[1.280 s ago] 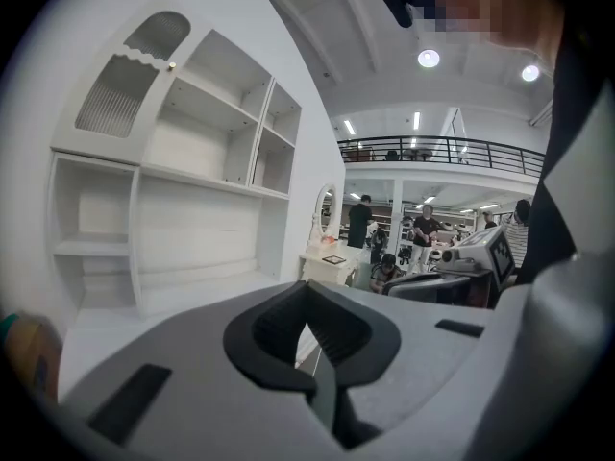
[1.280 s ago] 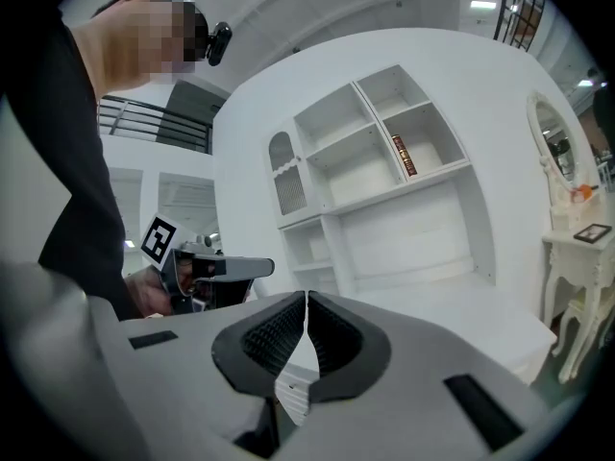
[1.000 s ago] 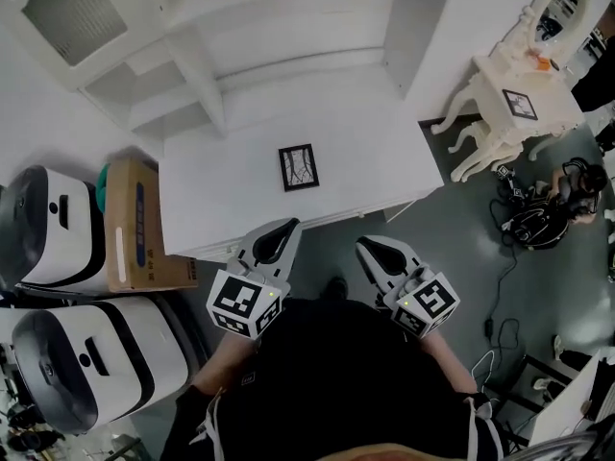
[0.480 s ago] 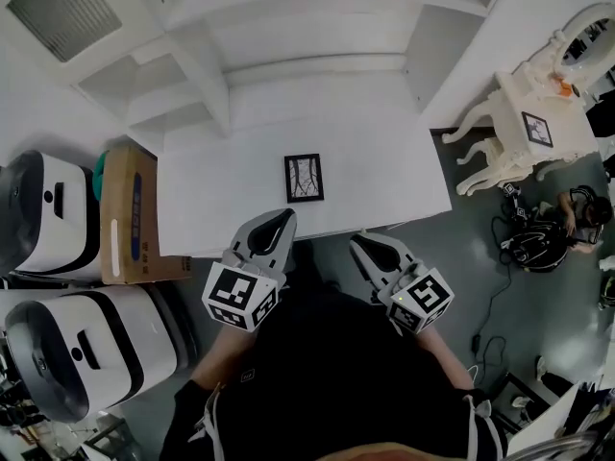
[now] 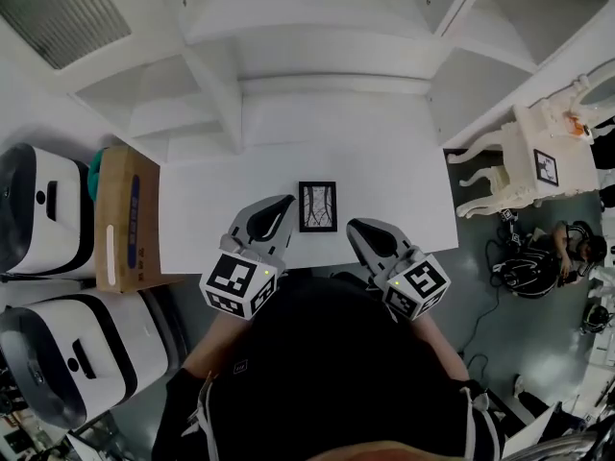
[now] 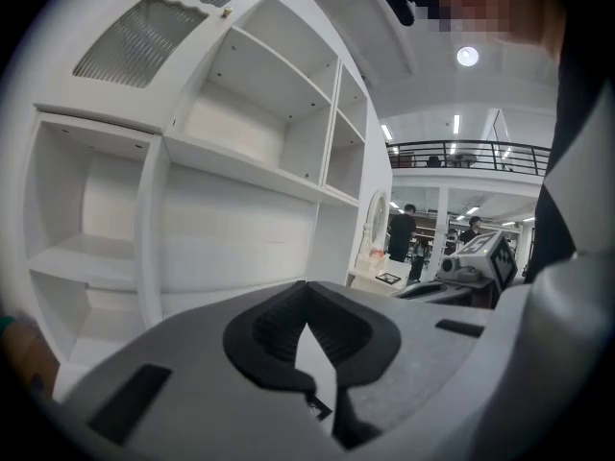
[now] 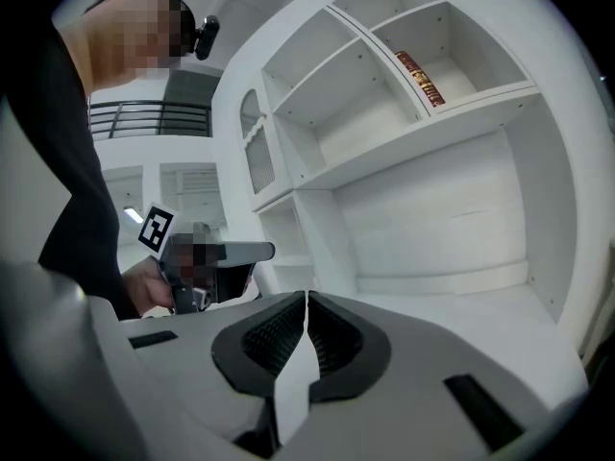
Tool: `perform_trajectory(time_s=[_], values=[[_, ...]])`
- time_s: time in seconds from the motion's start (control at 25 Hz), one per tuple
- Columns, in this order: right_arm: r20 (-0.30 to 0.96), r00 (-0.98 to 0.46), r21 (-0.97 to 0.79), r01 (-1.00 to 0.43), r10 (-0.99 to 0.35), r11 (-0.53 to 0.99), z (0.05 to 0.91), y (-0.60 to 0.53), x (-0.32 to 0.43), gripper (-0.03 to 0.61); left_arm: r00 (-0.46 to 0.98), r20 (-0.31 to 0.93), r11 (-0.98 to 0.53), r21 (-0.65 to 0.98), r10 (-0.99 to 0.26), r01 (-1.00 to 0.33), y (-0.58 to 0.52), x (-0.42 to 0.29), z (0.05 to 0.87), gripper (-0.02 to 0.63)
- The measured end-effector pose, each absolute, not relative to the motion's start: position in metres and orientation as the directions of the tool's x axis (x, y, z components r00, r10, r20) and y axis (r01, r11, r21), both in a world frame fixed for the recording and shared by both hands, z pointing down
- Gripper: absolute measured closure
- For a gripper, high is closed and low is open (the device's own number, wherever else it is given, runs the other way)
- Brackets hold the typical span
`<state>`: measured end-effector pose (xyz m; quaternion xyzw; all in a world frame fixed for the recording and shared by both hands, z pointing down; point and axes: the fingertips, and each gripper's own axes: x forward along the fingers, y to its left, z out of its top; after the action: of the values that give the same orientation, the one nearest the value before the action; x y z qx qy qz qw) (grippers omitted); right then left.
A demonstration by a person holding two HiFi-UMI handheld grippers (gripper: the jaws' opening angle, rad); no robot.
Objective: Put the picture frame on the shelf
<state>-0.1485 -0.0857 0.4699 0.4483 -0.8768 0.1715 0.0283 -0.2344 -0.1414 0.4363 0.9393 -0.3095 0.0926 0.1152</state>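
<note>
Now left tool [image 5: 281, 204] and right tool [image 5: 355, 227] flank frame [image 5: 317, 206].

Floor: I see a dark grey floor [image 5: 500, 344], with black cables [image 5: 524, 271] tangled at the right of the head view.
Furniture: a white shelf unit [image 5: 288, 56] with open bays stands behind a white table [image 5: 211, 200]. An ornate white dressing table [image 5: 527, 142] is farther right.
Left side: a cardboard box [image 5: 120, 219] sits beside two white machines [image 5: 38, 224].
Light: I make out a round ceiling lamp [image 6: 468, 56], lit, above a railed balcony [image 6: 461, 152].
</note>
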Motion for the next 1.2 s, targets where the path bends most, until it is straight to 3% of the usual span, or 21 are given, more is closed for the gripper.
perform_trajectory(time_s=[0.72, 1.2], values=[[0.344, -0.618, -0.386, -0.779, -0.707, 0.494, 0.542, -0.158, -0.141, 0.555, 0.742, 0.417, -0.707, 0.271, -0.525, -0.653, -0.203, -0.233, 0.524, 0.607], [0.521, -0.6, -0.38, -0.8, -0.607, 0.464, 0.643, -0.178, -0.146, 0.554, 0.726, 0.522, -0.663, 0.35, -0.448, -0.661, -0.222, -0.227, 0.618, 0.607]])
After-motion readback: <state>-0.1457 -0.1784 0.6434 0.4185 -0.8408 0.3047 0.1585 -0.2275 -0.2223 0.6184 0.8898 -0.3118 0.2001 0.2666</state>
